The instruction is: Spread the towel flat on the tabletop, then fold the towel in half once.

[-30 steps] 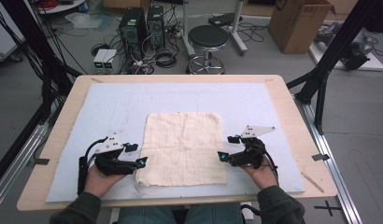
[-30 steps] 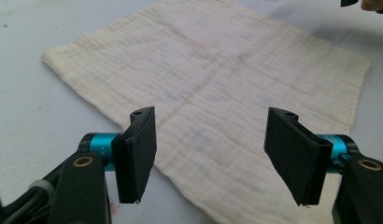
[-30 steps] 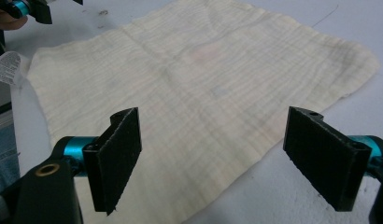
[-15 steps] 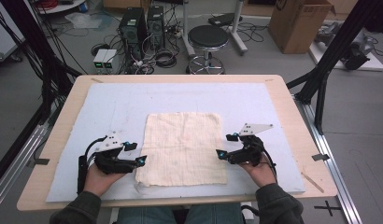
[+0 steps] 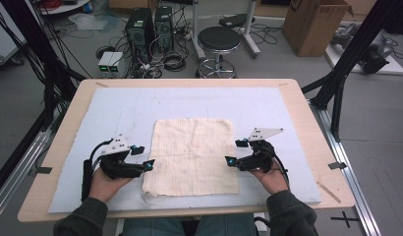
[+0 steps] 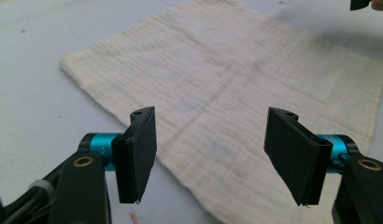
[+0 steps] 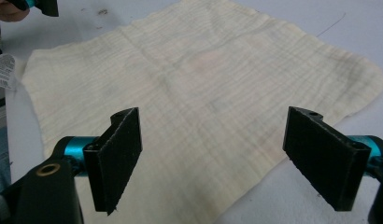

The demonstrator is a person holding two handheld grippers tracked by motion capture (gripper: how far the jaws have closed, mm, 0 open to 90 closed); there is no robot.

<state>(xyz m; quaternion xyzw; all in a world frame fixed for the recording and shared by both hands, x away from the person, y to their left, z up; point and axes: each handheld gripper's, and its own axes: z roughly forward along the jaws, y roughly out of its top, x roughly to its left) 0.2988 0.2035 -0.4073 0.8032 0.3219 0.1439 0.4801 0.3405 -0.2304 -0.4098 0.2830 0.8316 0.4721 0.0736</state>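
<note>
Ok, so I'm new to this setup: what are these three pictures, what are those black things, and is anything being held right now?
No robot arm here: a person sits at the table with a hand-held gripper in each hand. The high view looks down from above the person's side. There the left hand-held gripper sits at the left edge of a cream cloth, and the right hand-held gripper at its right edge. The cloth lies flat on a pale blue mat that covers the tabletop.

The other two pictures come from small cameras riding on the tools. Each looks along its own two black jaws, which rise from the bottom of the picture. In both gripper views the jaws stand wide apart, with the cloth lying beyond them and nothing between the pads. So nothing is held: both tools are open, pointing in at the cloth from opposite sides.
</note>
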